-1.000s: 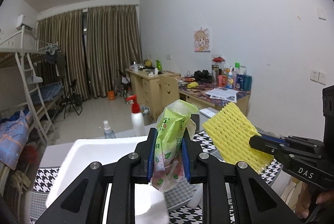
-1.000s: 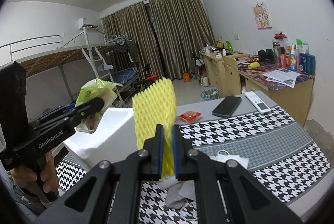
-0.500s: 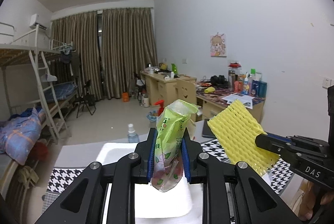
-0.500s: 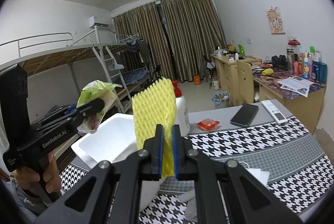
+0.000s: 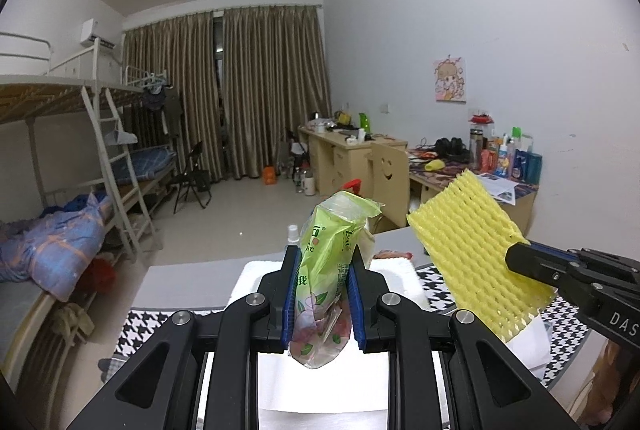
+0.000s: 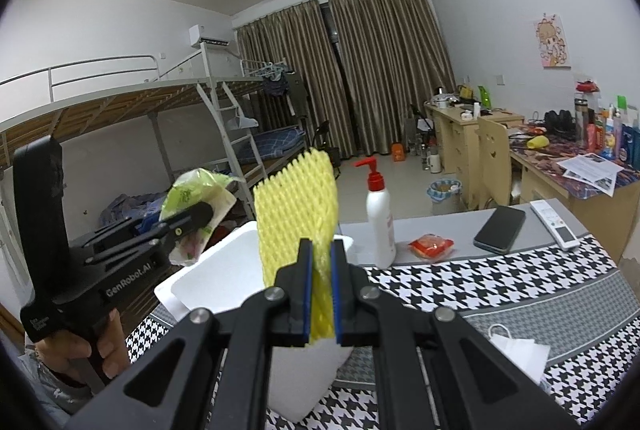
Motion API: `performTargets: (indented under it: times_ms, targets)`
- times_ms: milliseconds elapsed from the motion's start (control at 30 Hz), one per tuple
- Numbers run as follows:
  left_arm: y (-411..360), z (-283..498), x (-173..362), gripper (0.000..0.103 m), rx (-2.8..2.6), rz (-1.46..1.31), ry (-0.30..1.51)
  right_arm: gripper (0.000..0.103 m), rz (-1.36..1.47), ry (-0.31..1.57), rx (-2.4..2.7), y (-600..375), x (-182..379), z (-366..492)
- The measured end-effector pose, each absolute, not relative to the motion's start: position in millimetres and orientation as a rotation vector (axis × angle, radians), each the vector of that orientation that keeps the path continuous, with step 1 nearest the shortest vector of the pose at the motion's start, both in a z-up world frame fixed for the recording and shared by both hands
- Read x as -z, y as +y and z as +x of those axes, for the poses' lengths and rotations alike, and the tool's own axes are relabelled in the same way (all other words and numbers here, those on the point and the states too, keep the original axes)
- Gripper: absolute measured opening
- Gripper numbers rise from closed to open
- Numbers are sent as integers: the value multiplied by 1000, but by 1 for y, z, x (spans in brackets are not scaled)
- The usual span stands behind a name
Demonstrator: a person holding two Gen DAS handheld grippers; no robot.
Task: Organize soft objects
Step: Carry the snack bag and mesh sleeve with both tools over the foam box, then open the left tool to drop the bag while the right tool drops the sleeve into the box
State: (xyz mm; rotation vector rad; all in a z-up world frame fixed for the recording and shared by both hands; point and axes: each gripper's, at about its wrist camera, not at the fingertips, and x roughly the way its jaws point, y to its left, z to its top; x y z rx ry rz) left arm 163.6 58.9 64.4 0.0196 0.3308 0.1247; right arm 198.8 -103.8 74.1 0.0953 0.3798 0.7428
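- Our white foam box sits at the table's left edge; its inside is hidden.
- Our left gripper clamps a green plastic pouch above it.
- Our right gripper pinches yellow foam netting, raised beside it.

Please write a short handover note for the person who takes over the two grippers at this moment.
Left gripper: shut on the green plastic packet, held in the air.
Right gripper: shut on the yellow foam net, also in the air.
White foam box: on the checkered table, below both grippers.
Done: both soft things picked up.
Left: probably to put them into the box, then release. The white pump bottle stands beside the box.
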Motion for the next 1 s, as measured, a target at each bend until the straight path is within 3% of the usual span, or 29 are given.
performTargets:
  times_ms: [567,633,700,900,1000]
  targets:
    - [78,177,-48,26,-144,-10,397,11,81,403,-775,-82,-73,203]
    - [78,179,-48,33,-140,-10,408,11,78,405,-773,-81,-74,201]
    - [79,180,-48,54,-135,-11,411,11,76,406,-774,-80,-74,201]
    - [83,176,-48,96,-139,-20,388,11,80,404,-771,-79,-75,202]
    - [85,171,-50,101,-151,-25,364,11,78,403,-769,-79,-73,203]
